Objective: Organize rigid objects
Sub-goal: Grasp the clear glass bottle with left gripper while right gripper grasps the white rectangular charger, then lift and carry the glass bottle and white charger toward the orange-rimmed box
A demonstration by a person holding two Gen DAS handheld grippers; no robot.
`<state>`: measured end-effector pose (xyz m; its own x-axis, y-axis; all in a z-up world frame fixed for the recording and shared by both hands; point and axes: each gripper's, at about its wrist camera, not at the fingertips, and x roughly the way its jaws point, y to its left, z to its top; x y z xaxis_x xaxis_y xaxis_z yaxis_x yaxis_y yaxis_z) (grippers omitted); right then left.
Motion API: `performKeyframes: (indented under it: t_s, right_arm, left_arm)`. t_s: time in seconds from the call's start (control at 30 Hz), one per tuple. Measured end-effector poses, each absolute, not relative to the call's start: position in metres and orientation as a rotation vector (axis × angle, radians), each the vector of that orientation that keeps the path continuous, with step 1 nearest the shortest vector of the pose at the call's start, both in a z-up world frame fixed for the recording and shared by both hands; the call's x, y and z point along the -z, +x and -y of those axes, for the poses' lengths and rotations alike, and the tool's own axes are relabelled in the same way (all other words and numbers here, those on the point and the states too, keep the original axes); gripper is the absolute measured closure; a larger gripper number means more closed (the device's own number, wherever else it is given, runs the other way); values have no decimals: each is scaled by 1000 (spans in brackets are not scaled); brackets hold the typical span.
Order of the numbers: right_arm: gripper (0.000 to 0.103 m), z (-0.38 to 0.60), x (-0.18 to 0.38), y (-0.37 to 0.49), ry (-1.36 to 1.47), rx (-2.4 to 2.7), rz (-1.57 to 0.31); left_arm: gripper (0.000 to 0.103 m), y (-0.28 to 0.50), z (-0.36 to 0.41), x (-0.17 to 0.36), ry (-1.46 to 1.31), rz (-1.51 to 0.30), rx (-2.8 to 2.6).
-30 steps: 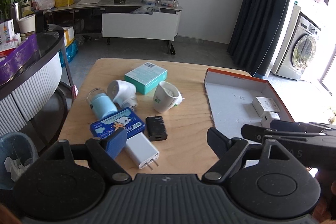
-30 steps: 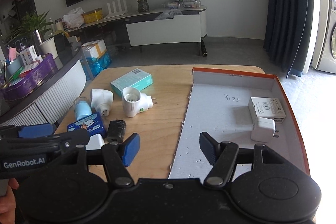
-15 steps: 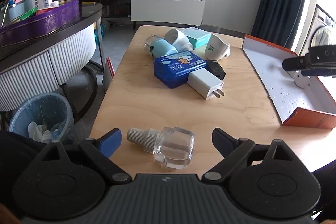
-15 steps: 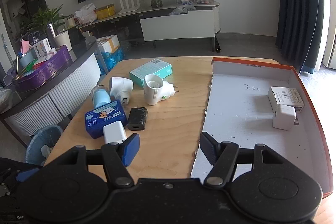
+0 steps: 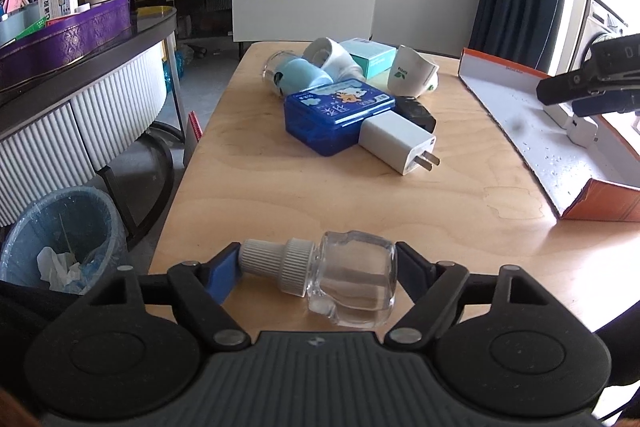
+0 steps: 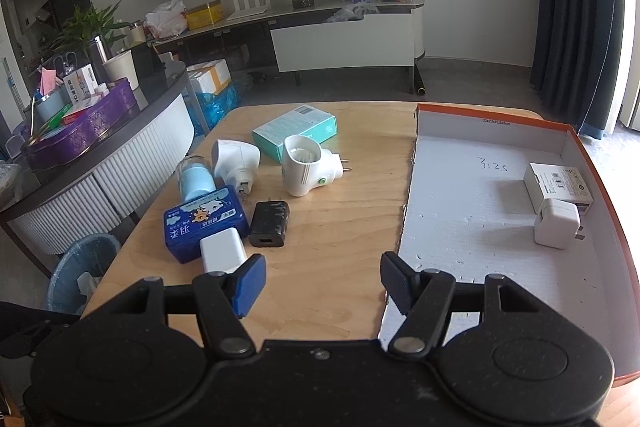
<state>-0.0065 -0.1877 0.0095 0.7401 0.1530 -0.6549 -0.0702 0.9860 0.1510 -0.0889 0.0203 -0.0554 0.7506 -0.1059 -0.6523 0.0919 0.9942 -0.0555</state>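
A clear glass bottle (image 5: 344,279) with a white ribbed cap lies on its side near the table's front edge. My left gripper (image 5: 316,267) is closing on it, one pad at the cap end, the other against the glass base. My right gripper (image 6: 322,283) hangs open and empty over the table beside the left wall of the orange-rimmed box (image 6: 480,211). That box holds a white charger (image 6: 557,223) and a small white carton (image 6: 558,183). Further back lie a blue tin (image 5: 336,111), a white charger (image 5: 394,141), a black charger (image 6: 270,223), a white plug-in device (image 6: 304,167) and a teal carton (image 6: 296,127).
A light blue jar (image 6: 195,179) and a white plug (image 6: 234,159) lie by the blue tin. Left of the table are a waste bin (image 5: 60,239) and a curved counter (image 5: 80,87) loaded with items. Bare wood lies between the bottle and the pile.
My left gripper has sunk towards the table's near left corner, where the clear bottle came between its fingers, and the jaws have narrowed onto it. The right gripper has hardly moved.
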Motion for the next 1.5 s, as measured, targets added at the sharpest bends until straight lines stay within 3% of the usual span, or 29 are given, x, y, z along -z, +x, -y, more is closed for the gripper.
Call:
performKeyframes:
  t_s: [0.63, 0.73, 0.8, 0.87, 1.5]
  right_arm:
    - [26, 100, 39, 66, -9, -378, -879]
    - [32, 92, 49, 80, -35, -371, -904]
    - [47, 89, 55, 85, -41, -362, -920]
    - [52, 88, 56, 83, -72, -349, -898]
    - [53, 164, -21, 36, 39, -119, -782]
  left_arm:
    - [22, -58, -42, 7, -153, -638, -4]
    - [22, -53, -47, 7, -167, -642, -15]
    - [22, -49, -48, 7, -173, -645, -20]
    - [22, -46, -48, 6, -170, -647, -24]
    - [22, -10, 4, -20, -152, -675, 53]
